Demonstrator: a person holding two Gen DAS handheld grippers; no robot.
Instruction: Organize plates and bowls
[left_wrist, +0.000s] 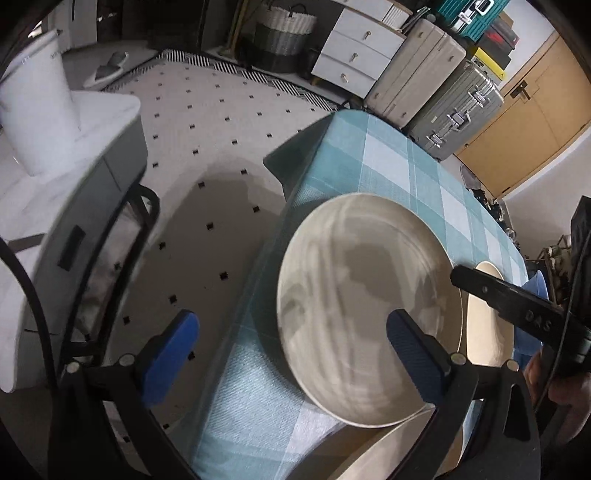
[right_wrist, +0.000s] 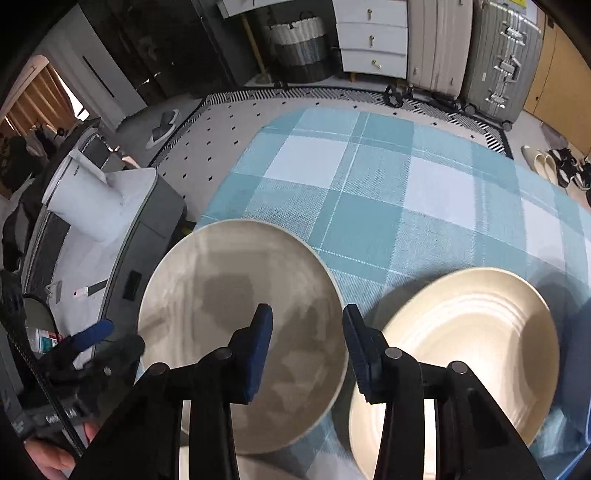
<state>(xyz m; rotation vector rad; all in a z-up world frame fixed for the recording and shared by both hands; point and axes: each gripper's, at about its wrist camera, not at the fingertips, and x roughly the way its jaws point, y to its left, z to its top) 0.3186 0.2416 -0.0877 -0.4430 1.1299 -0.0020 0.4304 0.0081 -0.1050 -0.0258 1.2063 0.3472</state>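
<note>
We hold left claw (left_wrist: 291, 354) wide open, empty, over grey plate (right_wrist: 236, 325) near tabletop (right_wrist: 369, 192) edge. Right claw (right_wrist: 308, 354) half open, empty, straddling plate's rim; cream plate (right_wrist: 476, 332) beside.

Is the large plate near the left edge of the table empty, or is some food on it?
Empty. The large plate shows only a bare glazed surface with shadows across it.
</note>
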